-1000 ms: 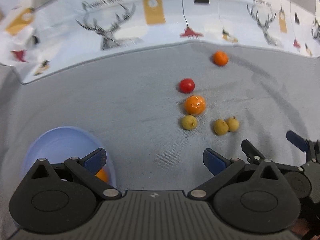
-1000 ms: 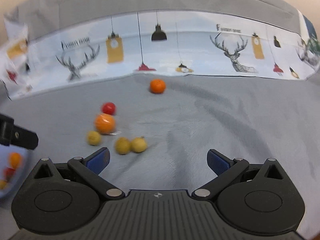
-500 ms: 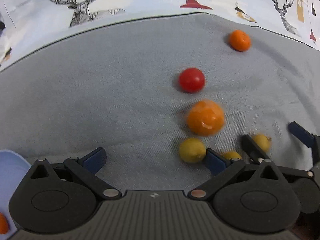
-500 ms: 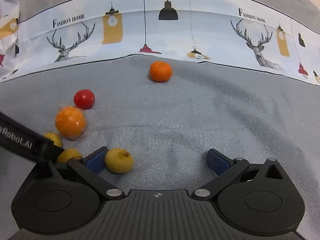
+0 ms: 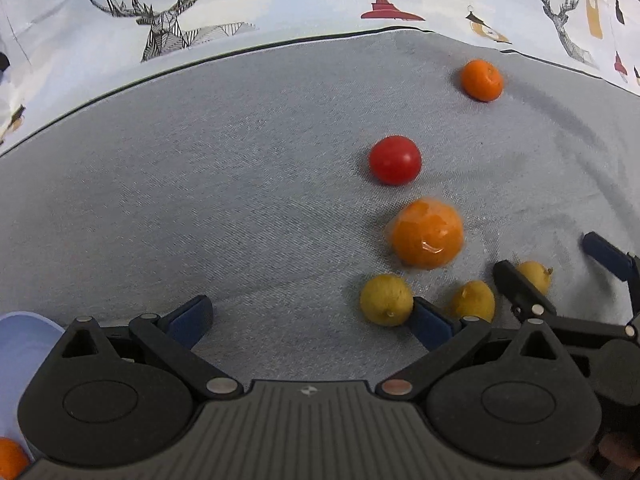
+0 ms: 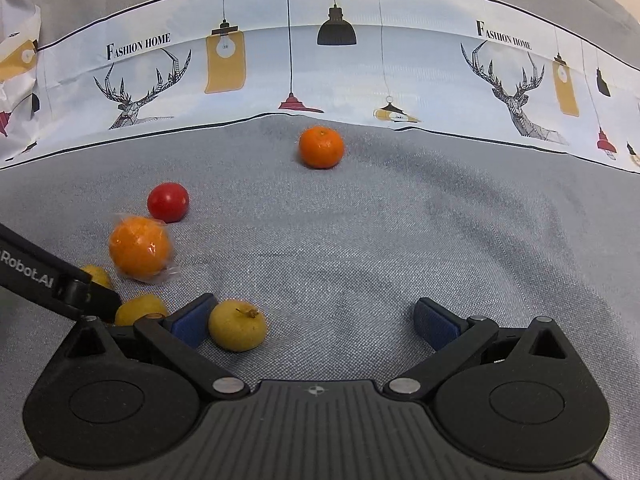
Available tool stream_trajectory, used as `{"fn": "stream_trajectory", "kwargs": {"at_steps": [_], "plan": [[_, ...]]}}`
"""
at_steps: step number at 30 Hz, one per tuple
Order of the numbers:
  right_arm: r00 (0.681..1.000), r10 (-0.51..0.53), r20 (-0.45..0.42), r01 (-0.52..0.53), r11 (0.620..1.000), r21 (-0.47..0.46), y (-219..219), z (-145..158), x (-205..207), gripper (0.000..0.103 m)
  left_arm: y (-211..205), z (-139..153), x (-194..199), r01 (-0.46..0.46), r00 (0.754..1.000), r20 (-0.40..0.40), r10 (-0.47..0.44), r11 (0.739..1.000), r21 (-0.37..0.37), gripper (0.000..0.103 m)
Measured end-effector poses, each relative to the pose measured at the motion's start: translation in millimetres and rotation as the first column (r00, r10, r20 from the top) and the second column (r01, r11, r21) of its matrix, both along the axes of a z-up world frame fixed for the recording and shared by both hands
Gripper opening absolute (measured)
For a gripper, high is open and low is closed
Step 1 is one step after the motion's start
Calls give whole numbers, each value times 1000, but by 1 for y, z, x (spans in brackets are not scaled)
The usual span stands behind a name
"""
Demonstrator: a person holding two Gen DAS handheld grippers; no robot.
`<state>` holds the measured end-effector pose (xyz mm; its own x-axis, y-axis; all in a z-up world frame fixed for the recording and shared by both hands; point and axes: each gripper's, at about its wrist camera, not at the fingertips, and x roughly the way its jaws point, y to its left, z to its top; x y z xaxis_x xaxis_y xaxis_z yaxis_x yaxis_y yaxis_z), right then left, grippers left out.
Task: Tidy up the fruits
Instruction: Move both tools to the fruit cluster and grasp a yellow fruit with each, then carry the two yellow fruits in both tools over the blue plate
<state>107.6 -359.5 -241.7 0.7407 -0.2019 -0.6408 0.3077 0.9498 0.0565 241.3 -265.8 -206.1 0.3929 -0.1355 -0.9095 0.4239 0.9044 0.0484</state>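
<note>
1. Ahead of the left hand-held gripper (image 5: 310, 314), its blue pads spread wide with nothing between them, lies bare grey worktop (image 5: 220, 200) running up to the printed cloth border (image 5: 280, 8).
2. Just beyond its right pad sits a yellow fruit (image 5: 386, 299), nearly touching the pad tip; a second yellow fruit (image 5: 473, 301) lies past that pad to the right.
3. Farther forward and right sit a wrapped orange (image 5: 428, 233), a tomato (image 5: 395, 159) and, near the border, a tangerine (image 5: 481, 80), each apart from the others.
4. At the left gripper's near left, a pale blue bowl (image 5: 24, 344) shows its rim, with a bit of orange fruit (image 5: 10, 458) at the lowest corner.
5. Between the pads of the right hand-held gripper (image 6: 314, 320), likewise released and wide, a third yellow fruit (image 6: 237, 325) rests right beside the left pad; whether they touch I cannot tell.
6. The right gripper's right pad stands well apart from that fruit, with clear worktop from there out to the right and forward.
7. To that gripper's left, the left gripper's black finger crosses over the other two yellow fruits, so room on that side is tight.
8. The tangerine lies straight ahead of the right gripper, close to the border edge.
</note>
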Motion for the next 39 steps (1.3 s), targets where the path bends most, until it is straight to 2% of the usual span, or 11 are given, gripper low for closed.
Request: {"fn": "stream_trajectory", "kwargs": {"at_steps": [1, 5, 8, 9, 11, 13, 14, 20, 25, 31, 39], "plan": [[1000, -1, 1, 1, 1000, -1, 0, 0, 0, 102, 1, 1, -2, 4, 1000, 18, -4, 1000, -2, 98], [1000, 0, -1, 0, 1000, -15, 2, 1, -1, 99, -4, 8, -12, 62, 997, 53, -61, 998, -32, 67], [999, 35, 8, -35, 999, -13, 7, 4, -6, 79, -12, 12, -17, 113, 991, 70, -111, 993, -31, 40], [999, 49, 8, -49, 999, -18, 11, 6, -9, 64, -14, 13, -19, 129, 989, 71, -126, 991, -31, 29], [996, 89, 8, -89, 995, -38, 20, 8, -16, 39, -17, 14, -22, 140, 987, 79, -138, 990, -24, 29], [991, 134, -1, -134, 986, -101, 31, 9, -18, 27, -16, 16, -24, 136, 988, 83, -134, 990, -22, 29], [990, 141, -4, -140, 982, -128, 33, 10, -18, 27, -13, 19, -27, 129, 988, 91, -127, 991, -22, 29], [994, 35, 104, -28, 997, -67, 15, 39, -36, 27, 28, 71, -65, 83, 988, 134, -71, 993, -88, 29], [989, 39, 141, -29, 997, -76, 35, 77, -78, 27, 78, 114, -117, 51, 983, 182, -31, 993, -106, 29], [976, 138, 168, -140, 990, 1, 81, 124, -135, 27, 134, 152, -176, -10, 974, 222, 37, 993, -122, 29], [925, 337, 175, -347, 937, 26, 167, 171, -175, 27, 215, 179, -238, -100, 957, 255, 140, 981, -163, 29]]}}
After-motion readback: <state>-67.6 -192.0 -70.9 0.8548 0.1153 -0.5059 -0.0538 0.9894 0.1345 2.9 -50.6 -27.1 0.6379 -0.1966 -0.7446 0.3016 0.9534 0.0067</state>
